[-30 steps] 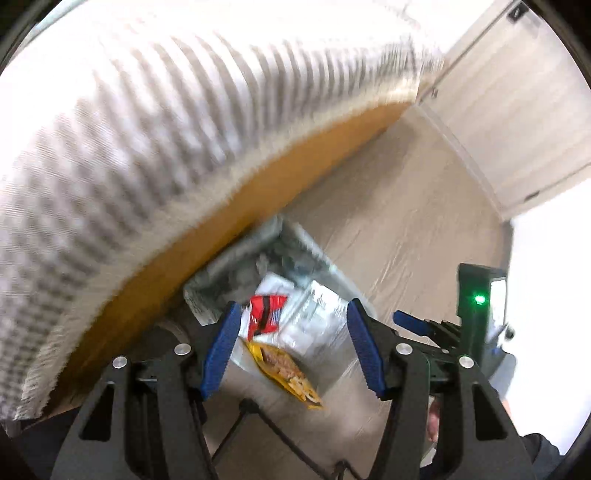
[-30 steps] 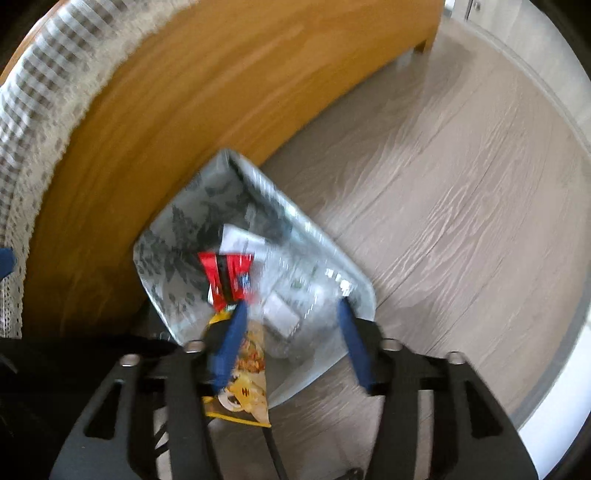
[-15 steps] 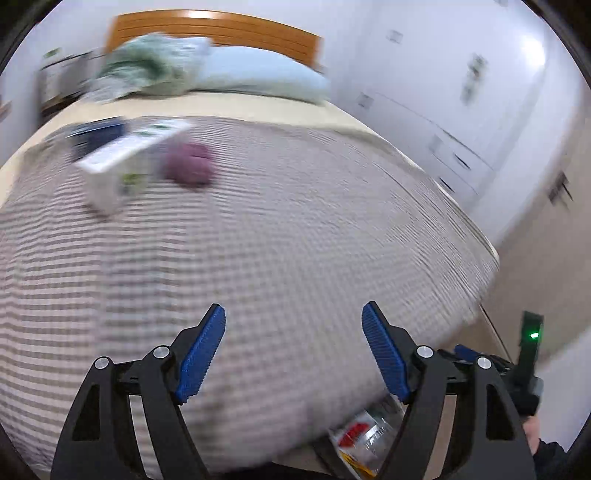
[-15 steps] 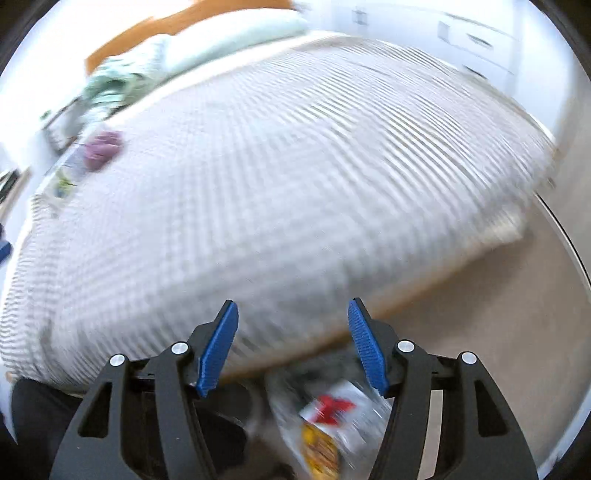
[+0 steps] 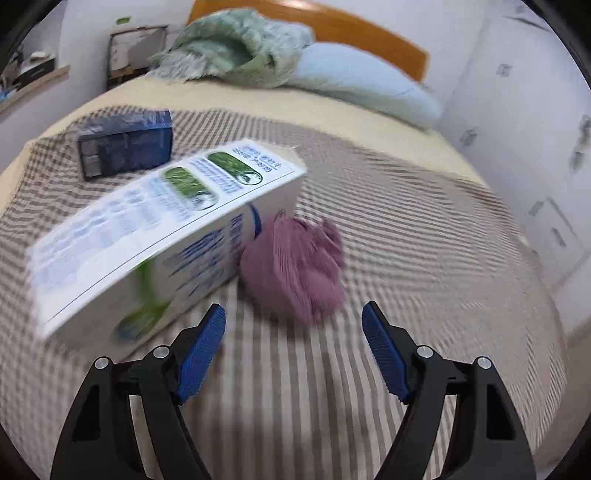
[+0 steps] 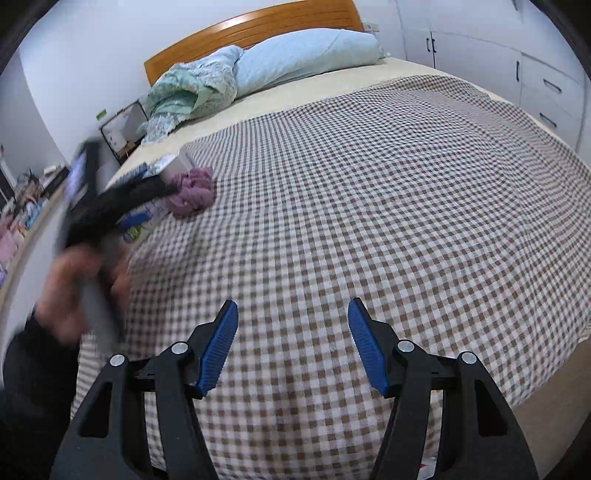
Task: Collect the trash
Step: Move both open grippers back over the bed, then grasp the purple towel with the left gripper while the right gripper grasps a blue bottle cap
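In the left wrist view a long white carton (image 5: 162, 229) with green and blue print lies on the checked bedspread (image 5: 406, 240). A crumpled purple wad (image 5: 295, 266) lies against its right end, and a dark blue box (image 5: 125, 146) stands behind. My left gripper (image 5: 293, 350) is open and empty, just short of the purple wad. In the right wrist view my right gripper (image 6: 291, 343) is open and empty above the bedspread (image 6: 369, 192), far from the purple wad (image 6: 192, 192). The left gripper (image 6: 147, 192) shows there, blurred, reaching over the carton.
A green blanket (image 5: 236, 48) and a pale blue pillow (image 5: 362, 85) lie at the wooden headboard (image 6: 258, 29). White cupboards (image 6: 535, 62) stand right of the bed. A cluttered shelf (image 6: 22, 214) runs along the left. The bed's foot edge (image 6: 546, 373) drops to the floor.
Both grippers have swung up from the trash bag on the floor to the bed top. The left one has closed in on the carton and purple wad.
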The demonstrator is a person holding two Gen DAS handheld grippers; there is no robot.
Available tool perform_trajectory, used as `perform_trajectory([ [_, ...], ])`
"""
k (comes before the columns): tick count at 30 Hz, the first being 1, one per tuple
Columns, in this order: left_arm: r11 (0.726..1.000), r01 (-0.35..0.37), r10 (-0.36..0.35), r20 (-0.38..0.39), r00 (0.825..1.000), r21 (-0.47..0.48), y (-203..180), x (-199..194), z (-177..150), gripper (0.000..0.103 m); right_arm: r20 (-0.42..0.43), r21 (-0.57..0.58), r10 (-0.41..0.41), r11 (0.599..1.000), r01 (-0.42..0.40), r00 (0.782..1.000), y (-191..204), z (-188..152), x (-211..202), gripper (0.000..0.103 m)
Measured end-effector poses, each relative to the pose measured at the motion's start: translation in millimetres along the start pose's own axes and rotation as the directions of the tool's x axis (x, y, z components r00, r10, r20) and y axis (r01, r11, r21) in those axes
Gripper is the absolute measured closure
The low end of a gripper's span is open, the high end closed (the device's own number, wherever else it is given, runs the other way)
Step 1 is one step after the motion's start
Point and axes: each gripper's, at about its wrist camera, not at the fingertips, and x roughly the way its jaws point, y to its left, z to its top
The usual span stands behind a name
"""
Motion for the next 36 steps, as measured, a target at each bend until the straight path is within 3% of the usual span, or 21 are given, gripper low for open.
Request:
perform_trajectory([
  [2,0.999,-0.034,0.033,-0.034,0.999,-0.031,-6,25,9,0.031,-0.014,-0.017,-0.023,1.0,0.023,1.0,0,-8,2,0.043],
  [3,0.999,-0.037,0.036,-0.039,0.999,-0.026,-9,31,10,0.047,-0.02,-0.024,-0.031,0.999,0.03,0.999,-1,-12,2,0.043],
  [6,1.0,0.011,-0.01,-0.015,1.0,0.016,-14,18,4,0.057,-0.037,-0.044,-0.06,0.997,0.059,0.997,-4,-20,2,0.043],
  [8,0.996,0.092,-0.092,0.029,0.995,0.013,-9,-17,-10,0.057,-0.043,-0.041,-0.06,0.997,0.059,0.997,-6,-22,2,0.043],
  [12,0.986,0.161,-0.155,0.119,0.981,-0.039,29,-87,-27,0.057,-0.035,-0.054,-0.045,0.998,0.043,0.998,0,-9,1,0.043],
  [16,0.97,0.173,-0.137,0.206,0.969,-0.169,105,-148,-10,0.057,0.012,-0.194,-0.01,0.981,0.012,1.0,45,28,0,0.043],
  [19,0.97,0.102,-0.027,0.318,0.948,-0.223,170,-193,-5,0.056,0.016,-0.388,0.029,0.921,-0.02,0.999,102,77,7,0.043],
  [21,0.952,0.064,0.041,0.335,0.941,-0.298,217,-201,-7,0.056,0.011,-0.467,0.053,0.884,-0.042,0.999,137,103,15,0.042],
  [22,0.932,0.072,0.055,0.336,0.94,-0.356,244,-200,-9,0.056,0.002,-0.509,0.07,0.859,-0.059,0.998,161,121,22,0.037],
  [25,0.856,0.12,0.049,0.31,0.949,-0.503,305,-188,-22,0.056,-0.078,-0.627,0.081,0.771,-0.112,0.994,238,162,61,0.035],
  [28,0.825,0.098,0.077,0.282,0.956,-0.556,333,-180,-31,0.056,-0.227,-0.701,0.041,0.687,-0.192,0.973,318,179,119,0.033],
  [30,0.808,0.128,0.048,0.28,0.959,-0.575,346,-176,-35,0.056,-0.3,-0.736,-0.033,0.644,-0.209,0.954,359,180,161,0.033],
  [33,0.795,0.159,0.018,0.285,0.958,-0.586,353,-179,-43,0.056,-0.442,-0.747,-0.172,0.614,-0.255,0.88,400,167,230,0.033],
  [35,0.794,0.166,0.007,0.282,0.96,-0.585,369,-171,-35,0.056,-0.489,-0.774,-0.298,0.581,-0.251,0.82,416,151,270,0.033],
  [36,0.796,0.17,0.0,0.281,0.96,-0.582,371,-170,-35,0.056,-0.491,-0.79,-0.343,0.564,-0.242,0.801,418,145,280,0.033],
])
